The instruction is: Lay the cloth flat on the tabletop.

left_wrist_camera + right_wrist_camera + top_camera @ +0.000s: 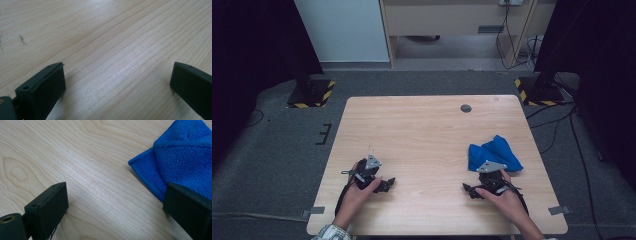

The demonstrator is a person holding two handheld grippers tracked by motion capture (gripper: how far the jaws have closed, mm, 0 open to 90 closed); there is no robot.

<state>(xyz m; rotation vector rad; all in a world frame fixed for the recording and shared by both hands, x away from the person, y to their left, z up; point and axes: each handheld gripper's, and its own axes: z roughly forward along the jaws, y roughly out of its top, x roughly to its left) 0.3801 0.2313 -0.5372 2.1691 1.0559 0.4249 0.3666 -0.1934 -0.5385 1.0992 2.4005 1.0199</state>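
Left gripper [379,184]: we hold it low over the near left part of the table [422,130], its jaws spread wide with nothing between them; in the left gripper view [117,82] we see bare wood grain in the gap.
Left hand [357,192]: ours wraps the gripper from behind, the forearm coming in from the near edge, a checked sleeve at the wrist.
Table middle: we see plain light wood between our two grippers, which sit well apart.
Table hole [466,108]: a small dark round insert near the far edge, right of centre.
Right gripper [474,190]: we hold it low over the near right part of the table, jaws wide apart and gripping nothing; in the right gripper view [116,202] wood shows between them.
Right hand [504,195]: ours grips from behind, close to the near edge.
Blue cloth [492,152]: it lies crumpled and folded on the table's right side, just beyond our right gripper; in the right gripper view the cloth [180,157] sits beside and partly behind one jaw, and we cannot tell whether they touch.
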